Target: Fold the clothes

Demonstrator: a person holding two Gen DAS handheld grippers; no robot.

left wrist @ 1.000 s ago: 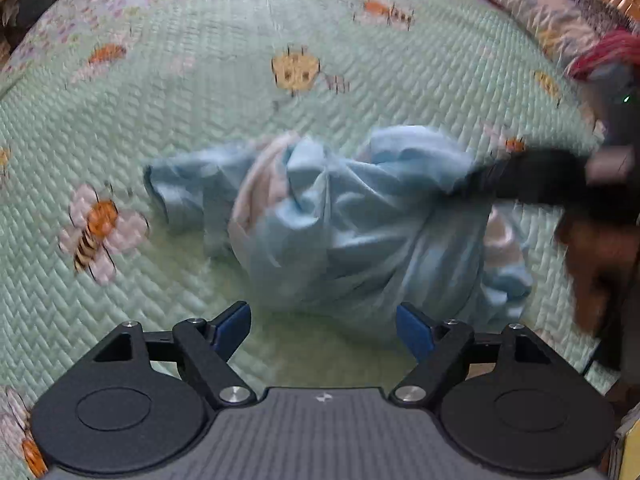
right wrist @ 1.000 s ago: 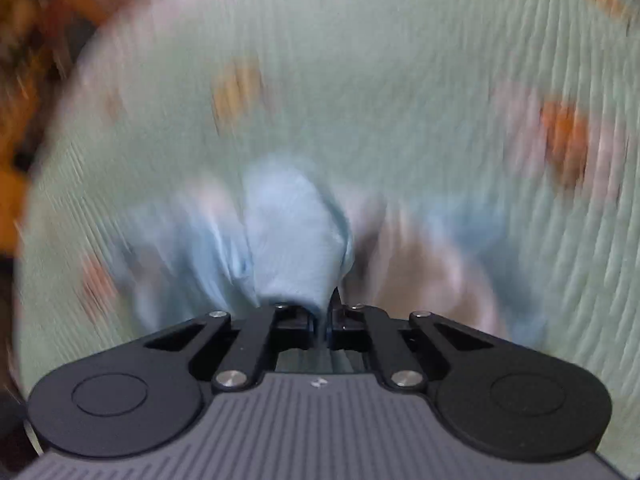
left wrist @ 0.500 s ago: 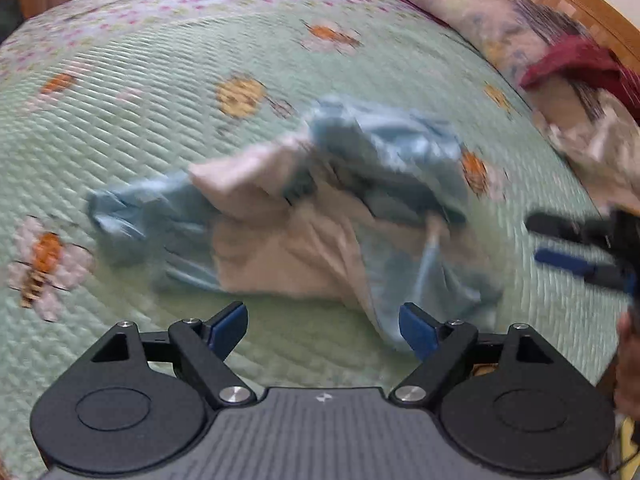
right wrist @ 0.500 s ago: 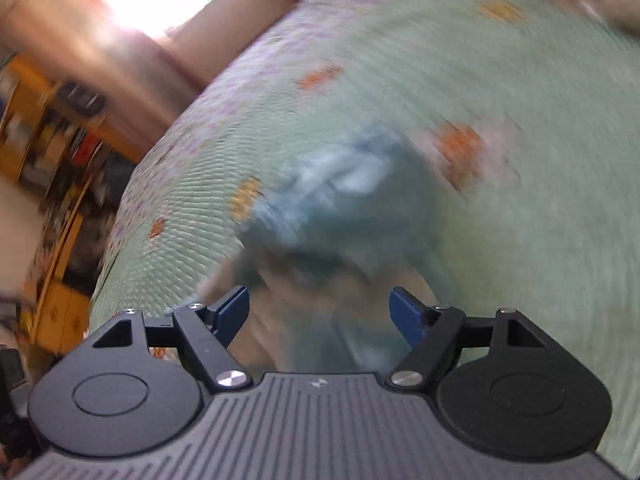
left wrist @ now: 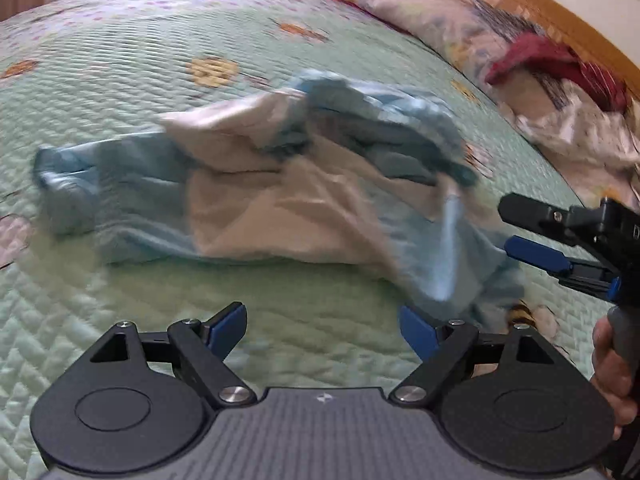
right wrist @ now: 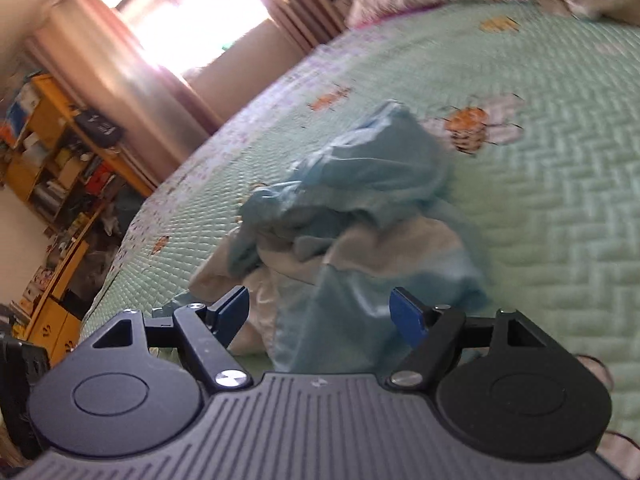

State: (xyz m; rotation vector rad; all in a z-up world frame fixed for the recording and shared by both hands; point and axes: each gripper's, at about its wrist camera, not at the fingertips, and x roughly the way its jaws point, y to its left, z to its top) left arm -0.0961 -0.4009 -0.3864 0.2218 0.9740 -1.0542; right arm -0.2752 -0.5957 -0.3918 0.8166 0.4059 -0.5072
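We see a crumpled light-blue garment point(left wrist: 256, 184) with a pale cream lining turned out, lying in a heap on the green quilted bedspread point(left wrist: 100, 80) with bee prints. It sits mid-bed, unfolded, one blue end trailing to the left in the left wrist view.

Left tongs point(left wrist: 323, 326): spread wide, nothing between the blue pads, hovering just short of the garment's near edge. Right tongs point(right wrist: 326, 314): also spread wide, gripping nothing; a blue fold of the garment lies in front of them between the pads, and we cannot tell if it touches them. In the left view we see the right tongs at the garment's right edge with a hand point(left wrist: 610, 364) on the handle.

Pillows point(left wrist: 460, 28) and a red cloth point(left wrist: 560, 64) lie at the bed's far side. The right view shows a yellow shelf point(right wrist: 48, 168) and a curtained window point(right wrist: 180, 12). Both views are motion-blurred.
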